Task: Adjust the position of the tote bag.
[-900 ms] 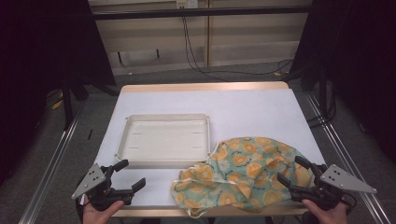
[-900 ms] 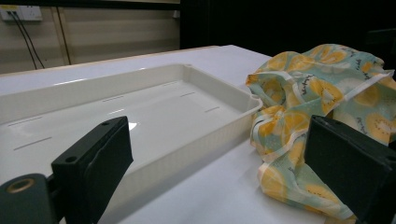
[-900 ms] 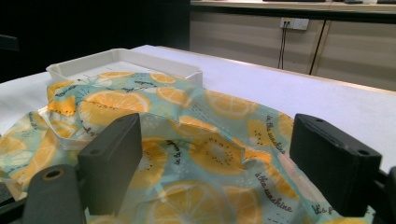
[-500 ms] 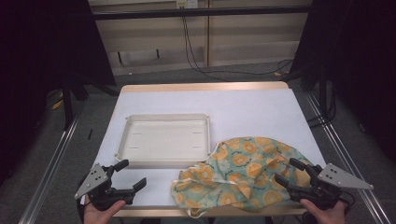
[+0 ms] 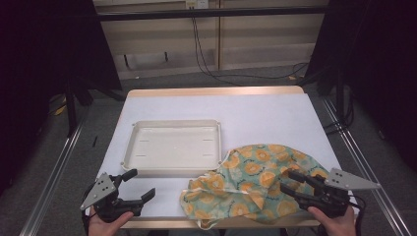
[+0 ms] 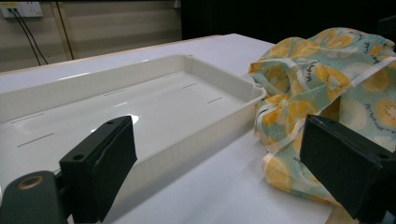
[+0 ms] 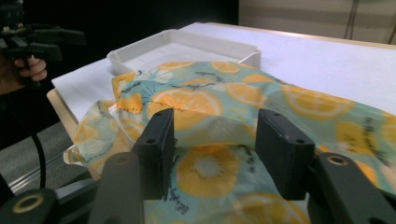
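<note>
A crumpled cloth (image 5: pixel 251 184) printed with orange slices on pale green lies at the front right of the white table (image 5: pixel 265 118). An empty white tray (image 5: pixel 172 147) sits left of it, its corner touching the cloth (image 6: pixel 322 93). My right gripper (image 5: pixel 290 182) hovers open over the cloth's right part, jaws spread above the fabric (image 7: pixel 210 140) with nothing between them. My left gripper (image 5: pixel 140 184) stands open near the front left edge, in front of the tray (image 6: pixel 163 107), holding nothing.
The table's wooden front edge (image 5: pixel 162 223) runs under both hands. Metal rails (image 5: pixel 54 177) flank the table on both sides. Cables (image 5: pixel 206 54) hang along the back wall. My left gripper (image 7: pixel 35 39) appears far off in the right gripper view.
My right gripper has slid a little to the left and forward over the cloth. The left gripper has barely shifted. The cloth and tray lie as before.
</note>
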Available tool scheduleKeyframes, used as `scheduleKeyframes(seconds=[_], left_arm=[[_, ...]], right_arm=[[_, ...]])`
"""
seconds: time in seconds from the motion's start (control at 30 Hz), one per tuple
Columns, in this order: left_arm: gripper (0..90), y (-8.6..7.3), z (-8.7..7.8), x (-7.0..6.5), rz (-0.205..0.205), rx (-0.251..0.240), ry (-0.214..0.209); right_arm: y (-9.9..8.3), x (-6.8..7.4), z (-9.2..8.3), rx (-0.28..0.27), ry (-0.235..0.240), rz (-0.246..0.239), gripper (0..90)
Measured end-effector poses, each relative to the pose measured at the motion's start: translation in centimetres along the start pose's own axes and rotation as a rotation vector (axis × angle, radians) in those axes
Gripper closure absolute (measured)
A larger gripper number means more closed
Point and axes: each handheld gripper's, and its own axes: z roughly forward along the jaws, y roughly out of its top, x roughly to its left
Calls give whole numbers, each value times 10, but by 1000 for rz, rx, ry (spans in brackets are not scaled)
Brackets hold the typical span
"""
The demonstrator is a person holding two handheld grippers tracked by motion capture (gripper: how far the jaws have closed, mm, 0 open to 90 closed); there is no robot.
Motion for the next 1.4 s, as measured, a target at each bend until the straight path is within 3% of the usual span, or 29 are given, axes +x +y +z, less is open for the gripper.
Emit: scheduleKeyframes(seconds=[0.03,0.27,0.47,0.63,0.87,1.0,1.2,1.4], left_arm=[[105,0,0,0,-2,-7,-3],[106,0,0,0,1,-3,-7],[121,1,-1,-1,4,-9,-14],[118,2,0,-3,11,-8,-15],[115,1,0,-1,-1,-5,-21],[113,1,3,-2,-1,0,-19],[113,1,2,-3,-2,-6,-40],[113,1,3,-3,-6,3,-43]], right_arm=[[3,3,7,15,26,-5,517],[21,21,26,30,88,-78,607],[35,34,43,64,131,-123,576],[43,47,66,129,181,-186,569],[37,46,88,184,175,-191,494],[27,47,102,217,196,-194,426],[22,48,104,246,200,-208,353],[15,52,105,295,180,-261,322]])
